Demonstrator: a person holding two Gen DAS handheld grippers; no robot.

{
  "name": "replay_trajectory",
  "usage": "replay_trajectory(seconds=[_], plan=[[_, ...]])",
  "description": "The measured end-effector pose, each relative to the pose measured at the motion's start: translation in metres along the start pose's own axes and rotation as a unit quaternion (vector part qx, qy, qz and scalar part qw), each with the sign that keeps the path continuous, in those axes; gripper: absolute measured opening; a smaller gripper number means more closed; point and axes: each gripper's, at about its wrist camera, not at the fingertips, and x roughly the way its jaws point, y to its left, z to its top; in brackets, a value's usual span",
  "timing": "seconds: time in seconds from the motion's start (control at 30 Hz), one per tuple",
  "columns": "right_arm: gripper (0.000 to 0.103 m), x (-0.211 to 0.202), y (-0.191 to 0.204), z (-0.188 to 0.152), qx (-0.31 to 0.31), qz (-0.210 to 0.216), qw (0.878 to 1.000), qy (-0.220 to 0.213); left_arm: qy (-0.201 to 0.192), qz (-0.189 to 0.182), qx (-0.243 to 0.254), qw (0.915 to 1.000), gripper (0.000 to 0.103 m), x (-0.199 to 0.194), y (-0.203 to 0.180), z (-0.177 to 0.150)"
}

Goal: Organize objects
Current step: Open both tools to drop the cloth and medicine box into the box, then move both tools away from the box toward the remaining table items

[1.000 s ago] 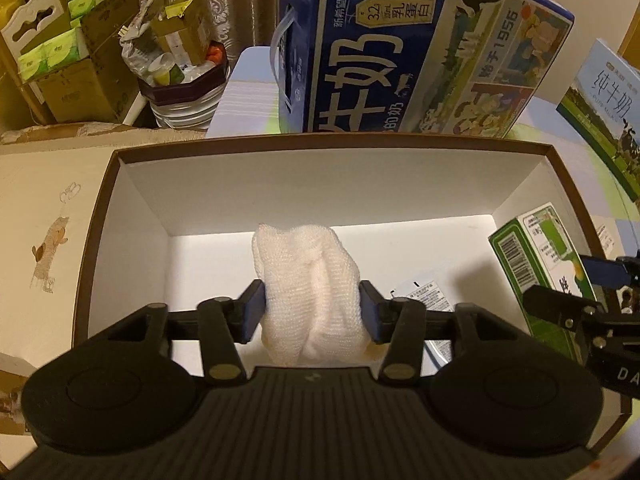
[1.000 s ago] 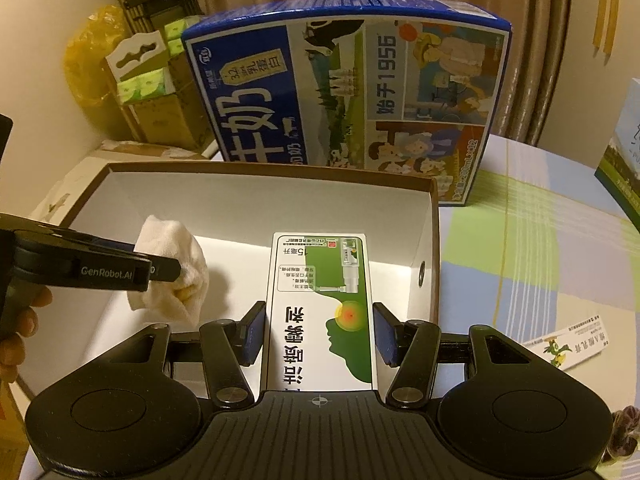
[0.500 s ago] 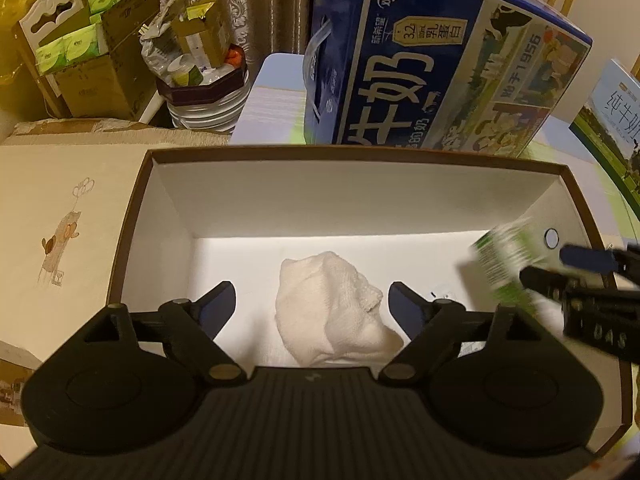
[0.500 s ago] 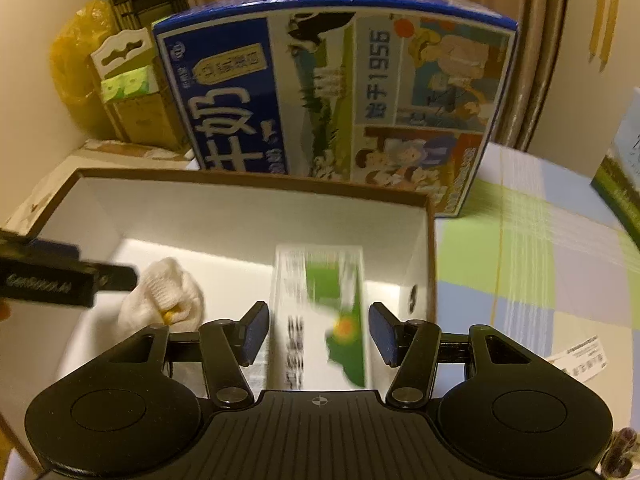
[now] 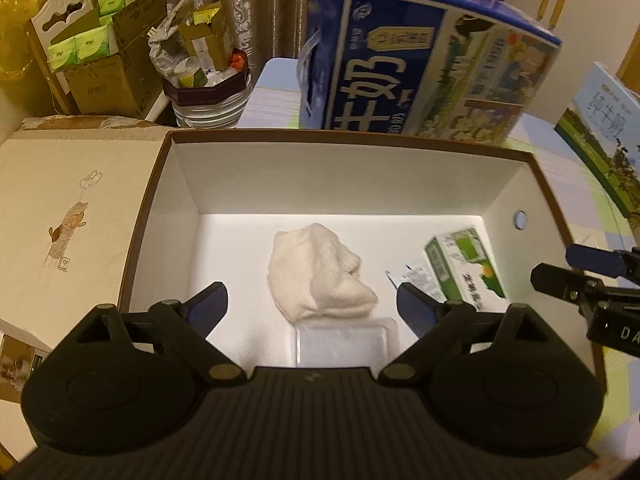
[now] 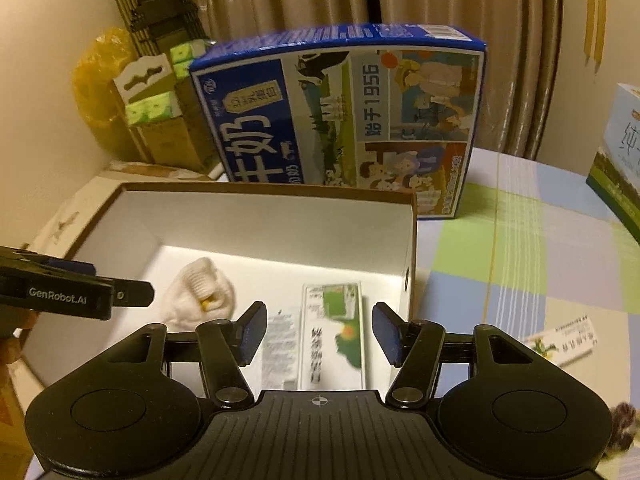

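Observation:
A white-lined box with a brown rim holds a crumpled white cloth, a green-and-white carton and a white leaflet. My left gripper is open, hovering just above and behind the cloth. My right gripper is open too, with the carton lying loose on the box floor between and below its fingers. A clear plastic piece lies under the near end of the cloth.
A big blue milk case stands behind the box. The box lid lies at the left. A second milk case is at the far right. A small flat packet rests on the checked tablecloth.
Both grippers opened and let go: the cloth and the carton now lie on the box floor. Both grippers have pulled up and back from the box.

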Motion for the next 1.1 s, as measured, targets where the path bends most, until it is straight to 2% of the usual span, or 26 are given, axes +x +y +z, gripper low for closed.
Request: replay_trajectory(seconds=[0.33,0.5,0.83,1.1], plan=[[0.056,-0.062,-0.003,-0.028,0.02,0.03,0.999,-0.02,-0.014,-0.032,0.004,0.9994,0.09,-0.049,-0.029,-0.03],[0.056,-0.09,-0.01,-0.047,0.031,0.031,0.999,-0.021,-0.012,-0.051,0.012,0.9986,0.09,-0.065,-0.051,-0.047],[0.056,-0.134,-0.039,-0.088,0.066,0.022,0.997,-0.021,0.006,-0.071,0.04,0.9966,0.09,-0.08,-0.088,-0.083],[0.056,-0.159,-0.074,-0.118,0.083,0.001,0.996,-0.015,0.02,-0.074,0.041,0.9962,0.09,-0.08,-0.112,-0.102]])
